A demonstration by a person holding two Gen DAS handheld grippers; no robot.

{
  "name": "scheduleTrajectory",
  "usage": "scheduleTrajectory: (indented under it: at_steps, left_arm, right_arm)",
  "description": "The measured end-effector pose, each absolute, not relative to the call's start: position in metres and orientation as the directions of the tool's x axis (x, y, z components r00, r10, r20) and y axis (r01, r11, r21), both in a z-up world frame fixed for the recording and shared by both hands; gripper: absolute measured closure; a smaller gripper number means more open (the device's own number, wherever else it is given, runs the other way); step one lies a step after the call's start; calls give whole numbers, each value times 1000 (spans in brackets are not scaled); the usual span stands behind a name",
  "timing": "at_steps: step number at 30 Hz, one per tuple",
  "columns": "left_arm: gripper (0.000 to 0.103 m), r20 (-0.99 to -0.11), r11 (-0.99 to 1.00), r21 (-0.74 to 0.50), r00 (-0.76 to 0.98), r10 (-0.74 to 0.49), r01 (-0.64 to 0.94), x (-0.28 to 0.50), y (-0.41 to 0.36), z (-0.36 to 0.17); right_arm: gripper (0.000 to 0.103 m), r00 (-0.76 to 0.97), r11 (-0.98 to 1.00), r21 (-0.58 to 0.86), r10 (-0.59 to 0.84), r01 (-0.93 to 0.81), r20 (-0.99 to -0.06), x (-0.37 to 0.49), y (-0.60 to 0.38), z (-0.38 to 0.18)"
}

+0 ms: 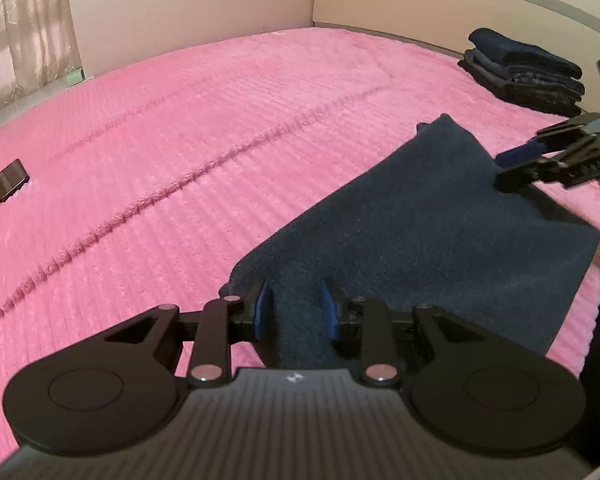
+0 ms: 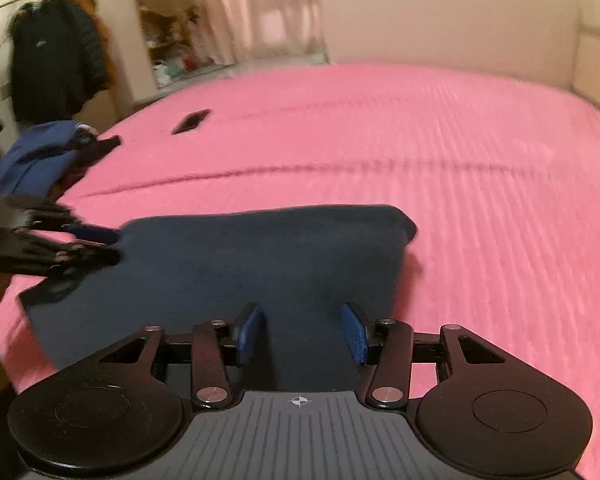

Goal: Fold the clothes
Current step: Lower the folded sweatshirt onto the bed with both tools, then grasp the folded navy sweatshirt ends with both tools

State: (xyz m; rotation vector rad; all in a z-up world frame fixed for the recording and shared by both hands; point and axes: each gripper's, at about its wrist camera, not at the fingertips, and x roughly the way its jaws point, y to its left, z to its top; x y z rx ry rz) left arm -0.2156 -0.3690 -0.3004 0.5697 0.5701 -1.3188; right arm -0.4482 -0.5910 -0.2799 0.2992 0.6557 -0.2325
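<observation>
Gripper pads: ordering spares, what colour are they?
Blue pads, clearest in the right wrist view.

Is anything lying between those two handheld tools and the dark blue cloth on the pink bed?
Nothing visible. The folded dark blue fleece cloth lies bare, with the open left tool and open right tool both right over it.

The right gripper point(image 1: 516, 168) is cut off at the left wrist view's right edge, beside the navy garment point(image 1: 420, 220). Shelf contents point(image 2: 172, 60) behind the pink bed point(image 2: 380, 140) are blurred beyond telling.
</observation>
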Motion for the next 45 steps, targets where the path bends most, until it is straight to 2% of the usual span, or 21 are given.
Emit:
scheduleTrajectory:
  at_steps: [3,8,10,13,14,18,21,22,23,25,27,30,33,39,44,45]
  left_arm:
    - [77,-667,174,43,158,-728,984,-213,-370,-307]
    - [77,-658,193,22,160,-736,981,-211,-369,-308]
    - [77,-658,194,25,162,-735,981,-211,-372,-312]
    - [77,-661,192,39,169,-731,981,-212,-374,-312]
    - [77,-662,192,40,170,-730,981,-213,-374,-312]
    - [77,-666,196,52,180,-723,979,-215,-375,-311]
    - [77,-669,201,70,195,-717,977,-218,-376,-310]
    - [77,-669,204,78,203,-715,976,-220,-377,-310]
    - [77,-668,207,86,210,-713,975,-221,-377,-310]
    - [77,-668,208,98,219,-711,973,-224,-377,-309]
    - [77,-669,203,100,217,-711,974,-225,-375,-304]
    - [77,-656,205,106,224,-721,973,-232,-364,-286]
    - [78,-652,191,118,222,-725,974,-247,-350,-290]
    - [76,-660,158,140,211,-721,978,-276,-325,-309]
    - [76,-656,153,141,208,-726,978,-282,-318,-306]
    - [76,-654,154,140,208,-727,978,-281,-318,-304]
  right_arm:
    - [56,814,919,244,-122,308,-569,-451,-599,-273]
    - [56,784,863,361,-64,354,-618,-425,-646,-293]
    - [57,804,802,462,-39,379,-593,-422,-671,-302]
    - [73,819,704,565,-43,431,-572,-428,-698,-306]
    - [73,819,694,577,-32,431,-573,-429,-703,-305]
    - [72,803,769,477,-77,426,-592,-439,-687,-276]
    - [71,837,801,466,-77,375,-541,-464,-658,-259]
    - [65,847,808,473,-61,353,-527,-472,-647,-258]
    - [54,840,827,449,-50,339,-541,-479,-634,-262]
    - [44,819,863,396,-34,314,-573,-494,-609,-270]
    - [44,770,878,323,-76,352,-633,-506,-597,-283]
    - [44,801,860,339,-125,382,-585,-536,-585,-269]
    - [44,851,886,324,-134,332,-508,-554,-555,-254]
    - [44,806,933,206,-126,294,-578,-546,-519,-279]
    - [44,832,932,203,-152,300,-534,-549,-509,-264]
    - [44,821,936,192,-147,296,-551,-550,-508,-267]
